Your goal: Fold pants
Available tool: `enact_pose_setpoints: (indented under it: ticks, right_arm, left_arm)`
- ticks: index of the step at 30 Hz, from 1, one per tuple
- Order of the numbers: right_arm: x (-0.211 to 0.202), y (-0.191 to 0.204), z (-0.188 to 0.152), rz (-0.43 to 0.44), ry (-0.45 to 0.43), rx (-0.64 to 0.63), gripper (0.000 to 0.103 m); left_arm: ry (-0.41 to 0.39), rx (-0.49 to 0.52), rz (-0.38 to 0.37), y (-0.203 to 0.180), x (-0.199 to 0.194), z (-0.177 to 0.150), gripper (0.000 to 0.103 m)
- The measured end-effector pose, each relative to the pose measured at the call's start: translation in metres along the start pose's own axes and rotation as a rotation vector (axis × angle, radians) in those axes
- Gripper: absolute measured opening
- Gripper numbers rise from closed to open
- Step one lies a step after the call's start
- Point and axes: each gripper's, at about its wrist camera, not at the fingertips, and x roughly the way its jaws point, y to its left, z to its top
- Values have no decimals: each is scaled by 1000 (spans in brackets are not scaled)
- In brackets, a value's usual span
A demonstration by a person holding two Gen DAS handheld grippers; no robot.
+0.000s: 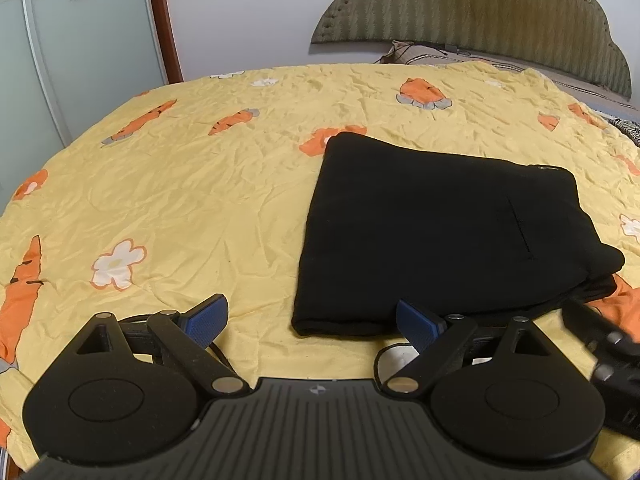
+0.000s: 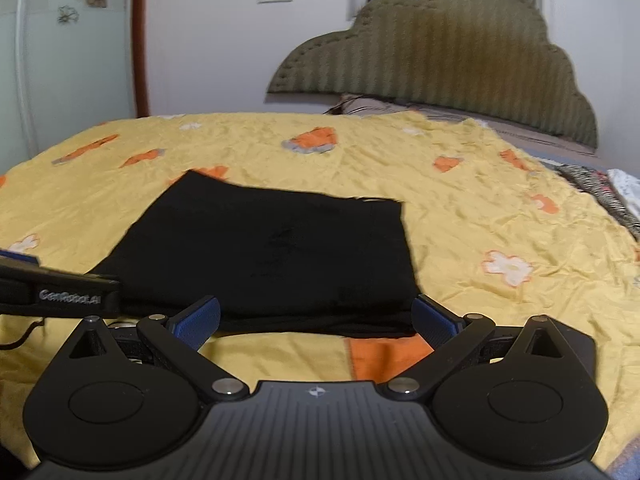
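Just ahead of both sets of jaws, folded black pants (image 1: 436,236) lie on the bed; left gripper (image 1: 316,322) and right gripper (image 2: 316,320) gape wide, gripping nothing.

Bed (image 1: 168,184) covered by a yellow sheet (image 2: 460,216), wrinkled, printed with orange carrots and white flowers. Black pants (image 1: 432,240) lie directly on the sheet, folded into a flat, roughly rectangular stack, layers visible along the near edge. In the right wrist view the pants (image 2: 272,248) sit near the middle of the sheet. Pillow (image 1: 424,53) at the far end of the bed, against the padded headboard (image 2: 440,60). Striped black-and-white cloth (image 2: 600,188) lies at the bed's right edge.
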Motion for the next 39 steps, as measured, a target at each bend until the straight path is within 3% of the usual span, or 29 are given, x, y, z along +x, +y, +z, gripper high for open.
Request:
enact_pose_setpoints:
  ticks: [4, 7, 13, 19, 23, 31, 35, 39]
  right_arm:
    - [-4, -9, 0, -19, -61, -4, 103]
    - [3, -5, -3, -42, -25, -74, 103]
    - [-5, -10, -5, 20, -55, -39, 103]
    - [-10, -16, -4, -9, -85, -22, 103]
    - [-2, -18, -6, -9, -39, -6, 103]
    - [-2, -21, -6, 9, -43, 9, 103]
    - [-11, -25, -4, 53, -87, 46, 103]
    - [0, -20, -7, 19, -31, 6, 103]
  left_arm:
    - [4, -13, -3, 1, 1, 1, 93]
    - [9, -15, 2, 1, 2, 1, 93]
    - [5, -2, 13, -2, 0, 0, 93]
    - [8, 5, 11, -4, 1, 0, 93]
    - [10, 9, 12, -5, 2, -1, 93]
    - [9, 15, 15, -6, 2, -1, 94]
    - [14, 13, 12, -6, 2, -1, 94]
    - [12, 17, 13, -6, 1, -1, 94]
